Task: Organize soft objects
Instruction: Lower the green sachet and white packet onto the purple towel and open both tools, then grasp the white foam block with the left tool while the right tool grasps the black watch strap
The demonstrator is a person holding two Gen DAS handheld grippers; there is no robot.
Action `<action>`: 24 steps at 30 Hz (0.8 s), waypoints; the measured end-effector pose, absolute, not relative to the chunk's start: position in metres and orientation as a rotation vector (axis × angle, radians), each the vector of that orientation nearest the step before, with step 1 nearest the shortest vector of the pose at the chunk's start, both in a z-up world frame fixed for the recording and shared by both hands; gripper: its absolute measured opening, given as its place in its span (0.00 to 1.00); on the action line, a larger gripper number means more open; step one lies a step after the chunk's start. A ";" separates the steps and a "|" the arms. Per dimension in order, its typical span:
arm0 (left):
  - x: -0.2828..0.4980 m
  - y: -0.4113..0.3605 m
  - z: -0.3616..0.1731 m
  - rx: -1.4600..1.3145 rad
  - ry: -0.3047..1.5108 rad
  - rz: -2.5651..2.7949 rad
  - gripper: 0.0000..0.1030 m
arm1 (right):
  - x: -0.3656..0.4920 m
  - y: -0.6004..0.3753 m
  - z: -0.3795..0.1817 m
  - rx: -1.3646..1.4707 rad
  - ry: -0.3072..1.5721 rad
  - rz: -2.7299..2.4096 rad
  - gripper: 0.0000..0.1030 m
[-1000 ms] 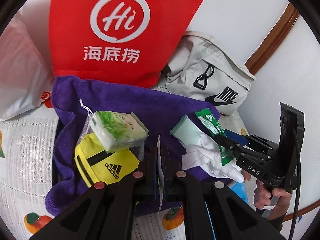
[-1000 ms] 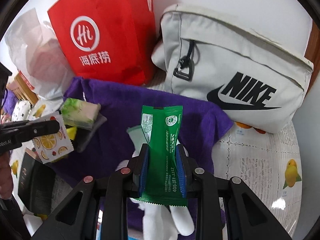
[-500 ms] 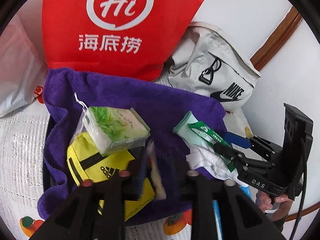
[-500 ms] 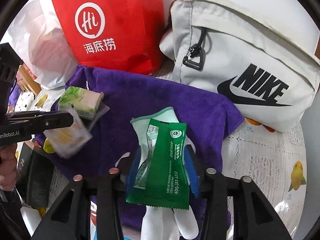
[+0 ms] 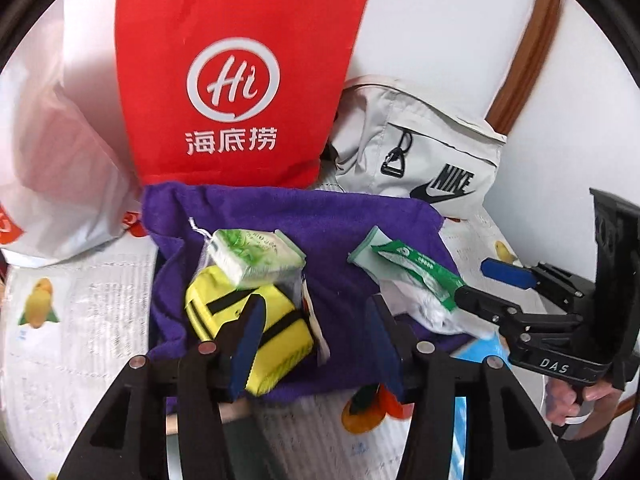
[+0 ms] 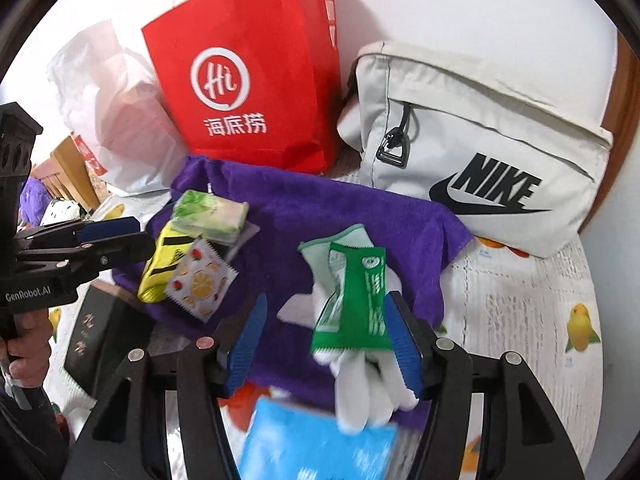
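Left wrist view. Left gripper (image 5: 316,330): fingers spread wide, holding nothing. Purple towel (image 5: 320,220) spread at centre. On it, at 10 o'clock of the gripper: green tissue pack (image 5: 254,256) lying on a yellow Adidas pouch (image 5: 256,322); a fruit-print sachet (image 5: 314,320) seen edge-on beside the pouch. At 2 o'clock: green sachet (image 5: 416,266) lying across a white glove (image 5: 416,302). Red Haidilao bag (image 5: 236,80) and grey Nike bag (image 5: 420,156) stand at 12 and 1 o'clock behind the towel.

Right wrist view. Right gripper (image 6: 334,342): fingers wide apart, gripping nothing; the green sachet (image 6: 354,300) lies loose on the white glove (image 6: 360,384), near the right finger. Fruit-print sachet (image 6: 200,280) at 10 o'clock, leaning on the yellow Adidas pouch (image 6: 164,264). Blue packet (image 6: 320,440) at 6 o'clock, off the towel.

Step, as judged: both sachets set down on the towel, release stage. Next move likely calls for backing both grippers off and reaching for the blue packet, without dragging the glove.
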State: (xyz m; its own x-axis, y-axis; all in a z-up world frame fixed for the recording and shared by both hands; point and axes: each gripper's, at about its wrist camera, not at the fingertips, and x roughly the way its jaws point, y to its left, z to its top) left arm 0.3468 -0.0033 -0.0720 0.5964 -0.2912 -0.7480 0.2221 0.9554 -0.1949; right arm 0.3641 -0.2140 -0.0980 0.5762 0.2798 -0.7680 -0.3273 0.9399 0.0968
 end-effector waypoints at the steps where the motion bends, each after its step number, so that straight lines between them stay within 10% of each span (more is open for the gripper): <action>1: 0.340 -0.004 -0.069 -0.077 0.878 -0.297 0.48 | 0.357 -0.214 -0.095 -0.056 0.881 0.351 0.58; 15: 0.220 0.015 -0.058 -0.017 0.873 -0.290 0.50 | 0.225 -0.205 -0.076 -0.040 0.824 0.376 0.63; 24: 0.149 0.016 -0.085 0.024 0.825 -0.327 0.84 | 0.154 -0.199 -0.096 -0.024 0.831 0.403 0.70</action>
State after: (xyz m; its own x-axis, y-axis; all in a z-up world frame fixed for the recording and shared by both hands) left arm 0.1486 0.0161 -0.0847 0.6317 -0.2763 -0.7243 0.2950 0.9497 -0.1050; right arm 0.1536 -0.1993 -0.0955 0.6029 0.3391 -0.7222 -0.3576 0.9240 0.1354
